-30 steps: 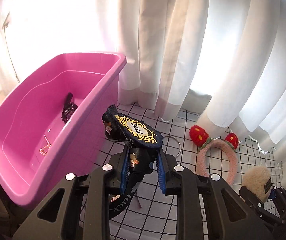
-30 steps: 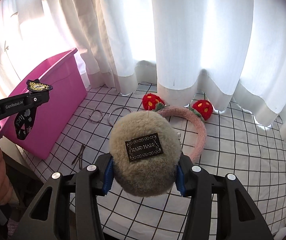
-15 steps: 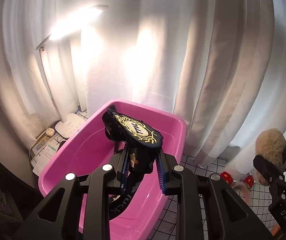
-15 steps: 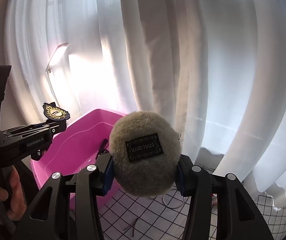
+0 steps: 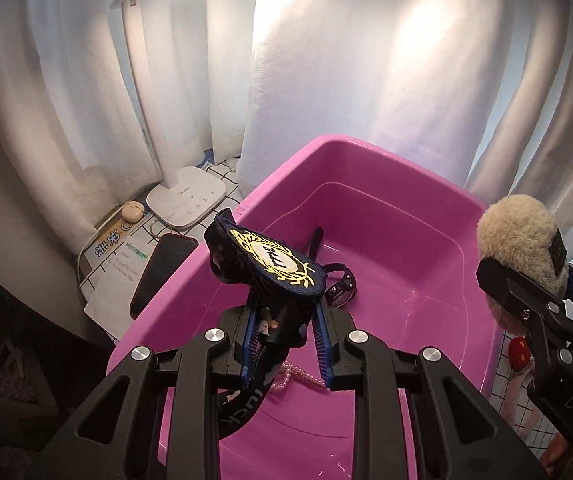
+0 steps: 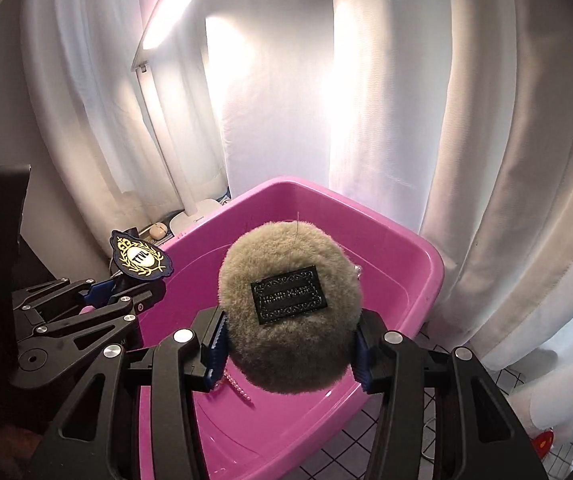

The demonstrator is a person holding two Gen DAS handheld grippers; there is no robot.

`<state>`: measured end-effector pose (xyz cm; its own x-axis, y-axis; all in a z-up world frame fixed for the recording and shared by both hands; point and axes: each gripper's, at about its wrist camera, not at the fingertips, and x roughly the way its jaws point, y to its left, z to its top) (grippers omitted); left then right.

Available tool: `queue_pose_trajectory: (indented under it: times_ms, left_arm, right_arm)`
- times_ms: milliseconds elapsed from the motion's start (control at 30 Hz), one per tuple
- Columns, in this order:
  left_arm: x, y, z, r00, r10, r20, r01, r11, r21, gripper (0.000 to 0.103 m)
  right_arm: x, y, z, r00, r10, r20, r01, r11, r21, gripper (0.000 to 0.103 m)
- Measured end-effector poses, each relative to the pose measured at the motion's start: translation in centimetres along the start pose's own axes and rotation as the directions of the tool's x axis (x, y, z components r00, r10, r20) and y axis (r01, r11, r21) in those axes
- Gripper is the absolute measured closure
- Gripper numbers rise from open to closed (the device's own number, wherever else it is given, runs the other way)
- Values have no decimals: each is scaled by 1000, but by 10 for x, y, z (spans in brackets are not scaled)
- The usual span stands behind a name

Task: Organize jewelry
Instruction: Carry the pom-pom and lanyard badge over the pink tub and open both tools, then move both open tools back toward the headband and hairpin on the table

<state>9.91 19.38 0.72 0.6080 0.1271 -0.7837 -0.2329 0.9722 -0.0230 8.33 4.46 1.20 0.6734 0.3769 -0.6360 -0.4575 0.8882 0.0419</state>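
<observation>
My left gripper (image 5: 284, 344) is shut on a dark blue fabric hair accessory with a gold embroidered badge (image 5: 274, 264), held above the pink tub (image 5: 370, 208). It also shows in the right wrist view (image 6: 142, 260). My right gripper (image 6: 286, 344) is shut on a beige fluffy pom-pom with a black label (image 6: 290, 312), over the tub's (image 6: 426, 264) near side; the pom-pom shows at the right in the left wrist view (image 5: 514, 236). In the tub lie a pearl bracelet (image 5: 290, 376) and a black watch (image 5: 340, 286).
A white desk lamp (image 5: 186, 200) stands left of the tub, with a black phone (image 5: 162, 268), papers and a small case beside it. White curtains hang behind. A pink strawberry headband (image 5: 520, 360) lies on the grid cloth to the right.
Both grippers have moved left from the grid cloth to above the pink tub, each still holding its item. The view now looks down into the tub.
</observation>
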Motion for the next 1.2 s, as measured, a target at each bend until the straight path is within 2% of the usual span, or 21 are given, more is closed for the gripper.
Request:
queue_pose_trajectory:
  times_ms: [167,433,633,667,733,767,800,867,1200]
  left_arm:
    - [24,11,-5,998,10,-59,-10,1000,-8,79]
    - [42,19,-8,995,2,-101,-3,1000,-10,78]
    - [49,26,-10,991,-13,-133,7,999,-39,75]
    - [49,26,-10,991,-9,-137,4,999,-40,73]
    - [47,28,-10,991,3,-135,-8,999,-42,53]
    - [45,29,-10,992,7,-128,-13,999,-44,32]
    - [42,30,-9,994,16,-110,-21,999,-46,17]
    - [37,30,-8,996,13,-88,-17,999,-44,17]
    - [27,30,-8,997,16,-76,-20,998,-53,16]
  right_arm:
    - [32,6,0,998,-16,-63,17,1000,4,56]
    - [57,6,-1,992,-52,-114,53,999,6,55]
    - [67,9,3,987,-86,-135,86,996,-1,46]
    - [68,8,4,986,-93,-138,94,996,4,43]
    - [68,7,5,986,-94,-138,96,995,13,41]
    - [68,7,6,986,-98,-137,102,995,18,40]
    - [68,5,7,985,-105,-135,109,994,21,39]
    - [66,2,9,986,-108,-128,113,993,30,38]
    - [40,-7,7,991,-113,-76,117,991,61,38]
